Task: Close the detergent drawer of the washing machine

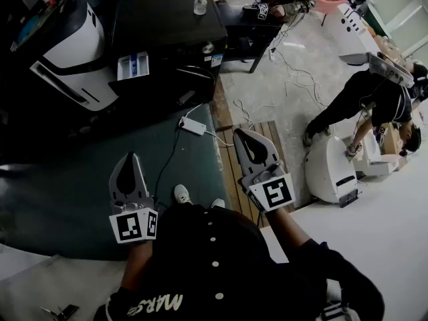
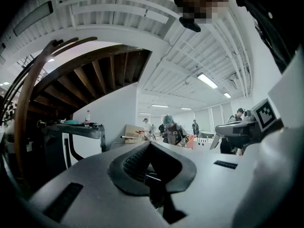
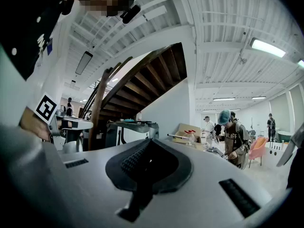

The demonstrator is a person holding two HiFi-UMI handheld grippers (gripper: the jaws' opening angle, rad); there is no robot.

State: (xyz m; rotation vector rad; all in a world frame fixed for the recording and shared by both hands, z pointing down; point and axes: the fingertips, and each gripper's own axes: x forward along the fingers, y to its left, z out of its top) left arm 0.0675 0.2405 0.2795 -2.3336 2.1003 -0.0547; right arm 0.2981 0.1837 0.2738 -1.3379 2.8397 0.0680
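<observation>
A: Head cam: steeply down from overhead, washing machine (image 1: 167, 25) ahead, well off.
B: Gripper cams: level, tight over own jaws, facing the room. Both catch the staircase (image 2: 95, 65) and the person in the cap (image 2: 170, 129).

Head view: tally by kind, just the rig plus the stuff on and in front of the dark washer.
grippers: 2, left gripper and right gripper, both shut
washer: 1
drawer: 1, pulled out
jar on the washer: 1
power strip on the floor: 1
total: 6
</observation>
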